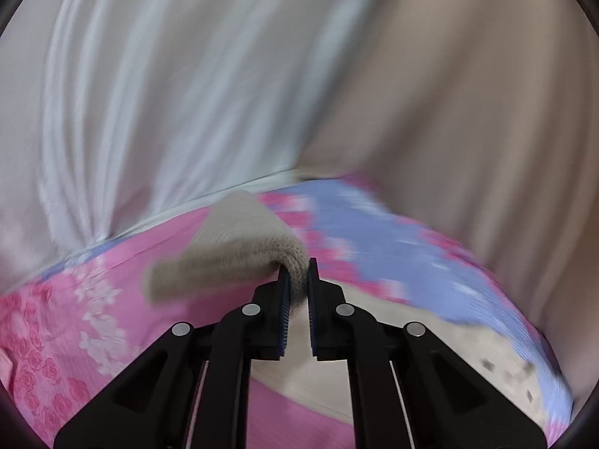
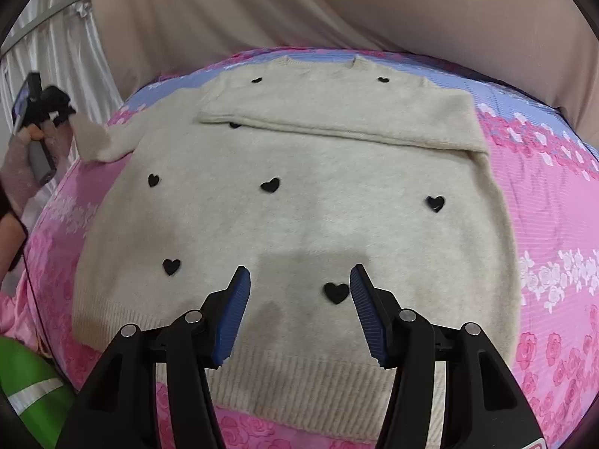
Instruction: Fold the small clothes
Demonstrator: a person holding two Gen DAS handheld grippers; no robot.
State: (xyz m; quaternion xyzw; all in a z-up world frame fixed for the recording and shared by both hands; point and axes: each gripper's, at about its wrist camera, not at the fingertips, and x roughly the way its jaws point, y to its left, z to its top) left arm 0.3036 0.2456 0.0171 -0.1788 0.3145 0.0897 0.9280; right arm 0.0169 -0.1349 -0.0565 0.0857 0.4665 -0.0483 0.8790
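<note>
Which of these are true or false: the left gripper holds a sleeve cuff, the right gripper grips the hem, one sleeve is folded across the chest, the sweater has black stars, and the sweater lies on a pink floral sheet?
1. The left gripper holds a sleeve cuff. True: its jaws are shut on the knitted cuff.
2. The right gripper grips the hem. False: its jaws stand open above the sweater, with nothing between them.
3. One sleeve is folded across the chest. True.
4. The sweater has black stars. False: the marks are black hearts.
5. The sweater lies on a pink floral sheet. True.
</note>
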